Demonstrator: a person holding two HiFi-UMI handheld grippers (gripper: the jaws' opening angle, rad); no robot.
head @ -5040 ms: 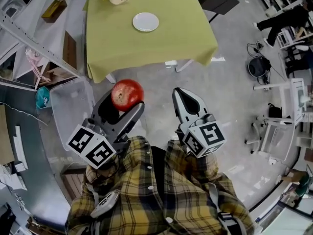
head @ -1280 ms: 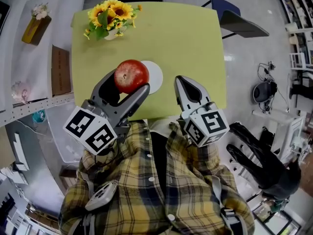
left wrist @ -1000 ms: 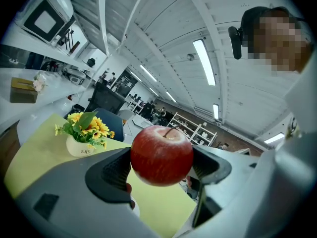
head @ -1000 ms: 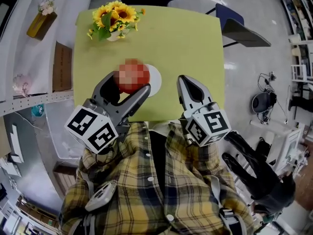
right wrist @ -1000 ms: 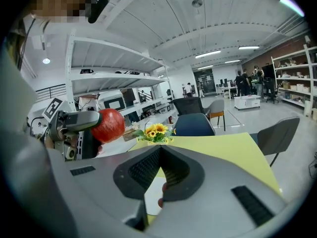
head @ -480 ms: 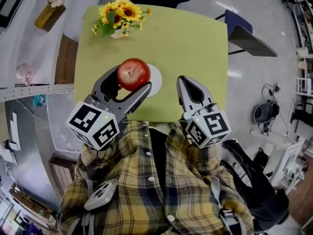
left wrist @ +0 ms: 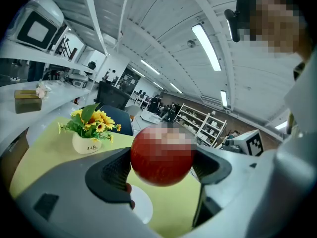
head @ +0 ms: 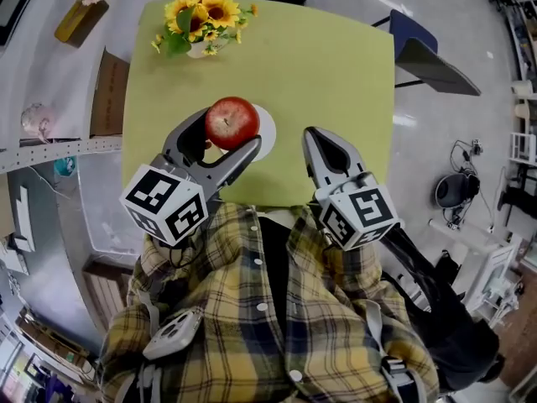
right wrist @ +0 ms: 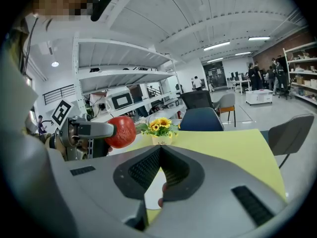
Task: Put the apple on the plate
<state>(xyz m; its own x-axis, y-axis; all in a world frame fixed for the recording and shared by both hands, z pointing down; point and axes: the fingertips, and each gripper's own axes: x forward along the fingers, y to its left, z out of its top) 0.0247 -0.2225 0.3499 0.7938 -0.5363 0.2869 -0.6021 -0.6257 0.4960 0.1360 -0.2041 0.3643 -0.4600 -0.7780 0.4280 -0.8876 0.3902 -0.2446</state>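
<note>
1. Nearest to us, we are seeing our yellow plaid shirt point(head: 268, 309) filling the bottom of the head view, with both marker cubes just beyond it.
2. We are clamping the left gripper point(head: 225, 133) on the red apple point(head: 232, 122). Its jaws are standing about an apple's width apart, one pad pressing each side of the fruit, as the left gripper view point(left wrist: 161, 162) is showing.
3. We are holding the right gripper point(head: 317, 141) beside it with the jaws drawn together. The pad tips are meeting and nothing is lying between them point(right wrist: 159, 155).
4. The apple point(left wrist: 162, 155) is hanging in the air, clear of the tabletop. In the head view it is overlapping the left part of the white plate point(head: 267, 133). The plate is lying bare on the cloth below it point(left wrist: 138, 207).
5. The plate is sitting near the close edge of the table, which is wearing a yellow-green cloth point(head: 336, 74).
6. Farther back, a white pot of sunflowers point(head: 197, 15) is standing at the far left corner.
7. Beyond the table, a dark blue chair point(right wrist: 203, 118) is standing at its far side.
</note>
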